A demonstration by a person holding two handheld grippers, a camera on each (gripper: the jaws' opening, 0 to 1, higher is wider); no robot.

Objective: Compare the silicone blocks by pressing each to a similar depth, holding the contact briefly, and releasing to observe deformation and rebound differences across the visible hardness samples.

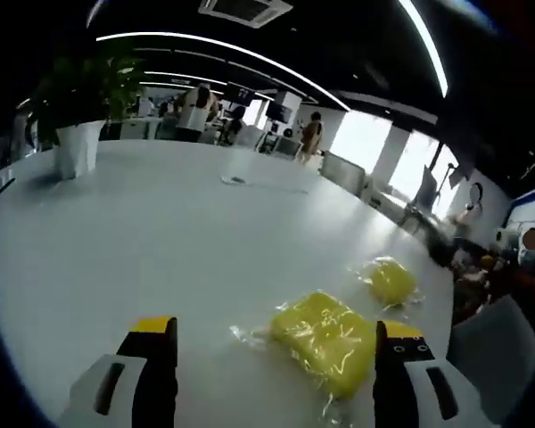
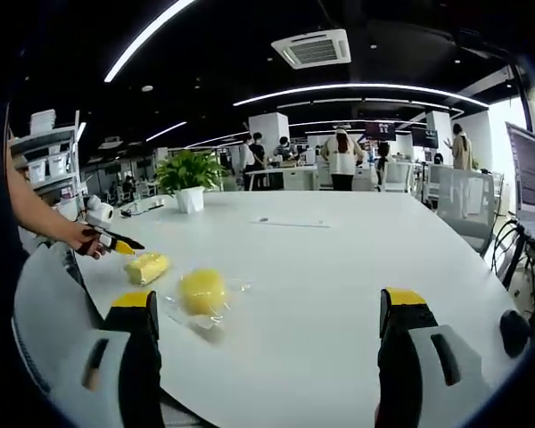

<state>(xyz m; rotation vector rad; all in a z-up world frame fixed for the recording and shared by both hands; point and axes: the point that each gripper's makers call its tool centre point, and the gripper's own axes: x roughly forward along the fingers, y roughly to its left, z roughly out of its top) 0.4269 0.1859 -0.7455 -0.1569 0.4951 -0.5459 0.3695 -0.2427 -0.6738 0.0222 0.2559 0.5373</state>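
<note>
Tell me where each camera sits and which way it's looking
Left gripper view: rides the left gripper, low over the white table, facing the big yellow block between its open jaws.
Right gripper view: rides the right gripper, looking across the table at the round yellow block; a hand brings the left gripper in from the left.
Shared: table, both yellow blocks, potted plant.
</note>
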